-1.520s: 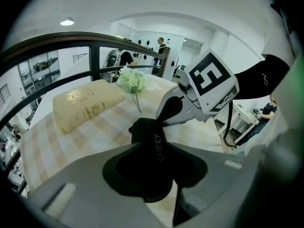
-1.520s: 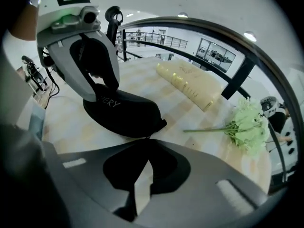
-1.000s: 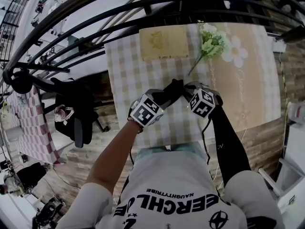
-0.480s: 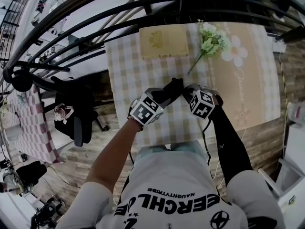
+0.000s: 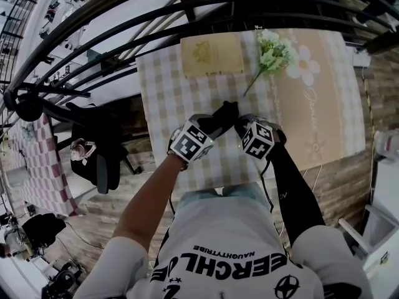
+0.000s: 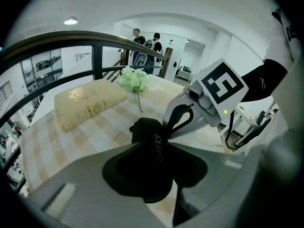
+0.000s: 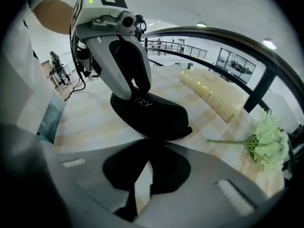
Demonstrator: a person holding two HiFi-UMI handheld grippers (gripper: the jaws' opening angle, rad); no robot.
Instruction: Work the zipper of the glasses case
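The black glasses case (image 5: 223, 116) lies on the checked tablecloth (image 5: 168, 98). My left gripper (image 5: 212, 128) is shut on the case's near end; in the left gripper view the case (image 6: 147, 132) fills the jaws. My right gripper (image 5: 240, 124) is at the case's right side. In the right gripper view its jaws are shut, tips (image 7: 147, 144) together at the near rim of the case (image 7: 152, 110). Whether a zipper pull sits between them is hidden. A small tab (image 7: 189, 130) sticks out of that rim to the right.
A cream book-shaped box (image 5: 212, 55) and a sprig of pale green flowers (image 5: 274, 52) lie at the table's far side. A beige runner (image 5: 312, 98) covers the right part. A black railing (image 5: 124, 17) curves behind. People (image 6: 147, 42) stand far off.
My right gripper has shifted a little left, closer to the case. The left gripper and the case have stayed where they were.
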